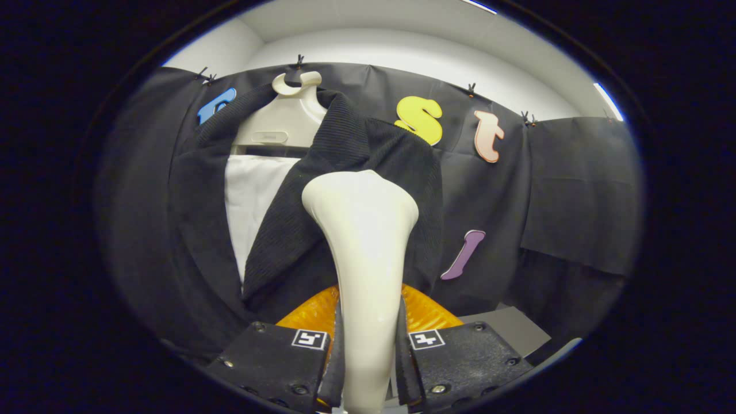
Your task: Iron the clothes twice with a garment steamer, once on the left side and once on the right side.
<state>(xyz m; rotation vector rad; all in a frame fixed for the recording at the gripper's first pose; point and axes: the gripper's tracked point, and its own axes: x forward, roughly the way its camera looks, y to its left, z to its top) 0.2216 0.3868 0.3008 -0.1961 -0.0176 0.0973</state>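
The gripper (368, 351) is clamped on the garment steamer (363, 259): its 2 fingers press on the narrow handle from either side, with no gap showing between pad and handle. From that pinch the steamer runs straight forward along the fingers, its long axis in line with them, widening into a rounded head just ahead. Behind the handle, between and just beyond the fingers, sits an orange ribbed part (426, 310); what it belongs to cannot be told.

Past the head hangs the task's garment, a dark jacket (195, 230) over a white shirt (253, 201), on a pale hanger (284, 118) hooked at the top of the booth wall. The steamer head overlaps the jacket's right-hand lapel and chest panel as seen from the gripper; whether it touches the cloth cannot be told.

The relation that matters: the jacket lies directly ahead and a little to the left of the steamer's axis, hanging vertically, so its panels run up and down across the line the head points along. By my reading, a pass calls for sweeping the head along 1 front panel, then shifting sideways across the white shirt opening to the other. A grey counter (506, 328) edge shows low, beyond the right finger.
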